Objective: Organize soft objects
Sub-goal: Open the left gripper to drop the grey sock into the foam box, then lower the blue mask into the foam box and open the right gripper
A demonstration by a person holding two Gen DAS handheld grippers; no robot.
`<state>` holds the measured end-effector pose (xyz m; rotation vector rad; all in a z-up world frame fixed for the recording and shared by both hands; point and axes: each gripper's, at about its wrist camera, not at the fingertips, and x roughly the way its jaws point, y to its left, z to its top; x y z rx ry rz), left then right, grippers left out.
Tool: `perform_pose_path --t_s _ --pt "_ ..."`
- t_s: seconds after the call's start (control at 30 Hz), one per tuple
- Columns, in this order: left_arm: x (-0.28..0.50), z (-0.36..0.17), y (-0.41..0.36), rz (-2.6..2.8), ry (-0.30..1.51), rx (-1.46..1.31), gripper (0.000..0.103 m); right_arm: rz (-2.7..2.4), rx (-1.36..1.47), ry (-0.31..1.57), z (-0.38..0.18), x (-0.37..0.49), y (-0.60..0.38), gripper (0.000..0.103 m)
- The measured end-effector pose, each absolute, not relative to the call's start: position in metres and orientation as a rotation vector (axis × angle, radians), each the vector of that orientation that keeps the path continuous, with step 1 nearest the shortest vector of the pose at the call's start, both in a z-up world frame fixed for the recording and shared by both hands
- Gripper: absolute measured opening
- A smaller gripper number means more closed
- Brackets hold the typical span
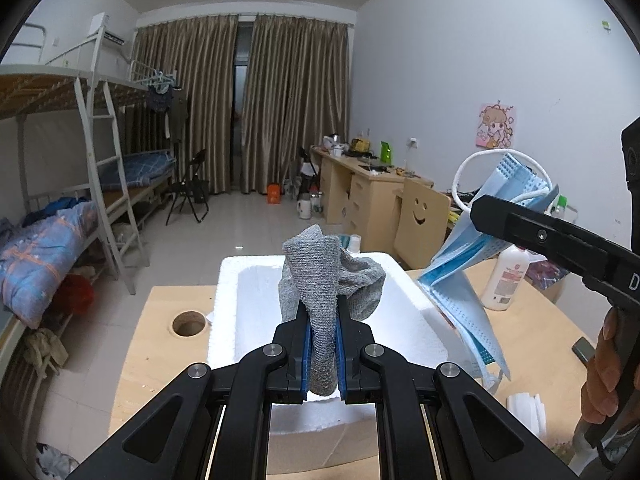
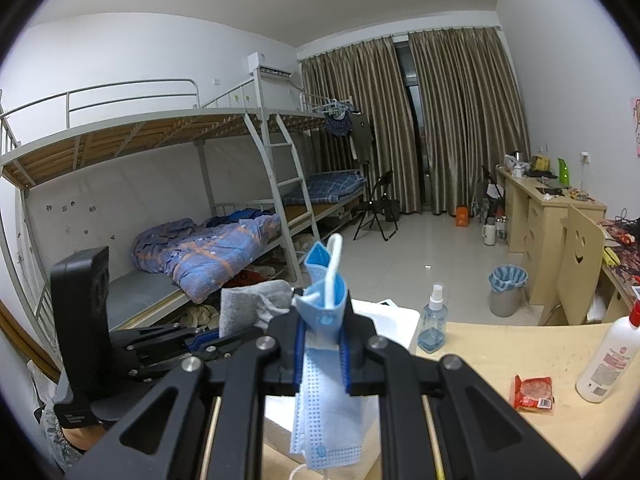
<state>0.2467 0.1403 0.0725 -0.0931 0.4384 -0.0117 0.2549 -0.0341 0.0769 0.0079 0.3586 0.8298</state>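
Foam box (image 1: 404, 312) rim lies under sock-gripping left tongs (image 1: 322, 340).

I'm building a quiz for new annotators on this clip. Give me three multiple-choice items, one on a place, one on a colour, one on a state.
1. Where does the clear spray bottle stand?
A. on the wooden table beside the foam box
B. on the floor by the bin
C. on the bunk bed

2. What colour is the sock in the left tool?
A. red
B. grey
C. white

3. How is the right tool?
A. open and empty
B. shut on a snack packet
C. shut on a blue face mask

Answers:
1 A: it stands on the wooden table next to the white foam box.
2 B: the knit between the blue pads is grey.
3 C: the mask is pinched between its pads, hanging below.
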Motion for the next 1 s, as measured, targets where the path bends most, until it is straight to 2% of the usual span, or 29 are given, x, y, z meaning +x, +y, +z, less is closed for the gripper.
perform_pose_path --t_s 0.13,0.2,0.27,0.3,0.37,0.43,1.0 --pt "0.252 0.071 0.140 -0.027 0.442 -0.092 0.016 0.825 0.008 0.363 0.081 0.258 -0.030 0.018" --pt "0.255 0.070 0.142 -0.028 0.445 -0.092 0.030 0.823 0.009 0.362 0.081 0.258 -0.030 0.018" --pt "0.256 0.069 0.143 -0.023 0.445 -0.089 0.060 0.819 0.007 0.362 0.083 0.257 -0.027 0.018" --pt "0.256 0.069 0.144 -0.016 0.442 -0.084 0.066 0.817 0.007 0.362 0.083 0.258 -0.027 0.018" --pt "0.254 0.071 0.146 0.002 0.425 -0.074 0.087 0.815 0.004 0.362 0.084 0.257 -0.025 0.018" --pt "0.249 0.073 0.148 0.022 0.407 -0.069 0.102 0.813 0.004 0.360 0.083 0.256 -0.025 0.018" --pt "0.198 0.083 0.170 0.079 0.319 -0.082 0.103 0.833 -0.019 0.333 0.090 0.263 -0.002 0.017"
